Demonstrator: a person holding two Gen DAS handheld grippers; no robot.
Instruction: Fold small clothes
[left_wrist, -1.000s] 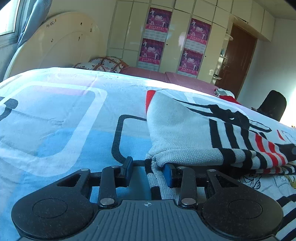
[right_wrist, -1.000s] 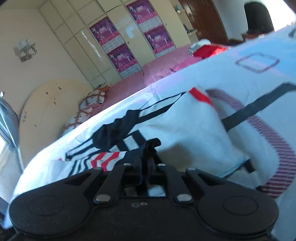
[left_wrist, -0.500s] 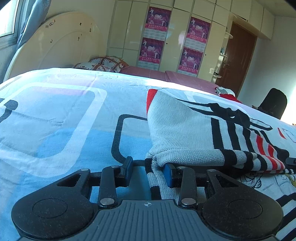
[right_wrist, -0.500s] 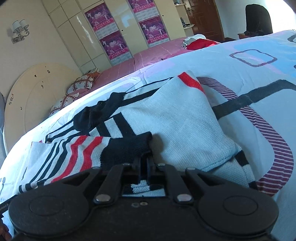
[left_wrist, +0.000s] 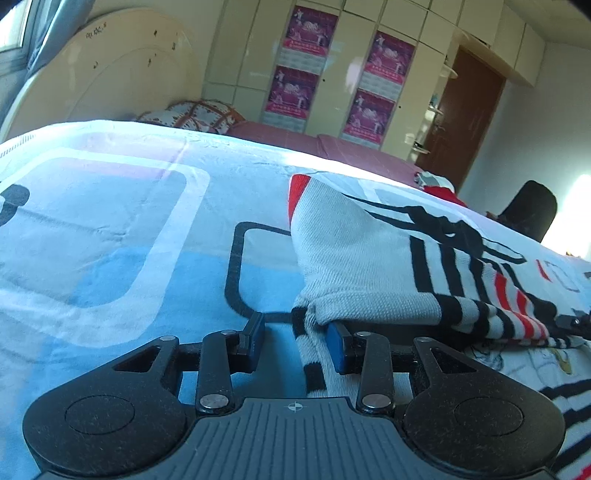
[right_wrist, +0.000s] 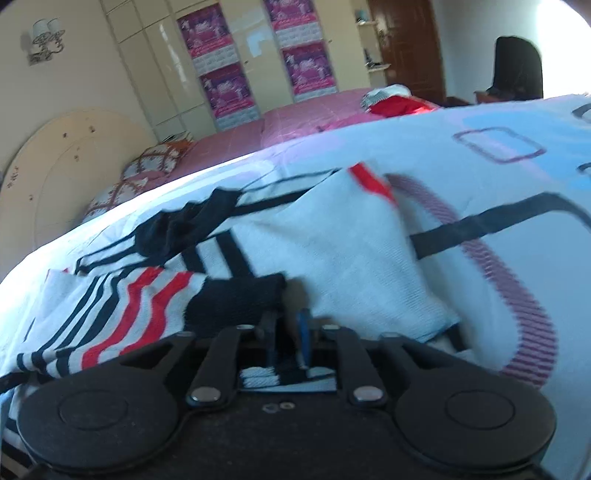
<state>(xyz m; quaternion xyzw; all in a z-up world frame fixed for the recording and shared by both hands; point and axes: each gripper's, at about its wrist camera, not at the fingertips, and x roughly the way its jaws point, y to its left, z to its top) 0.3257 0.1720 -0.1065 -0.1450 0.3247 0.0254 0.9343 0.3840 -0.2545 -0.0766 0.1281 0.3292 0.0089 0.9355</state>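
Behind the bed, cupboard doors with purple posters (left_wrist: 376, 96) fill the upper middle of both views, and a patterned bedsheet (left_wrist: 110, 236) covers the lower half. We see the small knitted sweater (left_wrist: 354, 266) lying on it at centre right of the left view, a striped sleeve (right_wrist: 122, 306) folded across its body. Half a second ago our right gripper (right_wrist: 286, 328) pinched that sleeve's dark cuff (right_wrist: 236, 299); now its jaws stand slightly apart and the cuff lies free just ahead, so we judge the sleeve fold laid down. Our left gripper (left_wrist: 293, 341) is spread, unmoved, straddling the ribbed hem (left_wrist: 306, 350) without closing. Bare sheet lies open to the left of the sweater's edge; at lower right of the left view more striped cloth crowds us.
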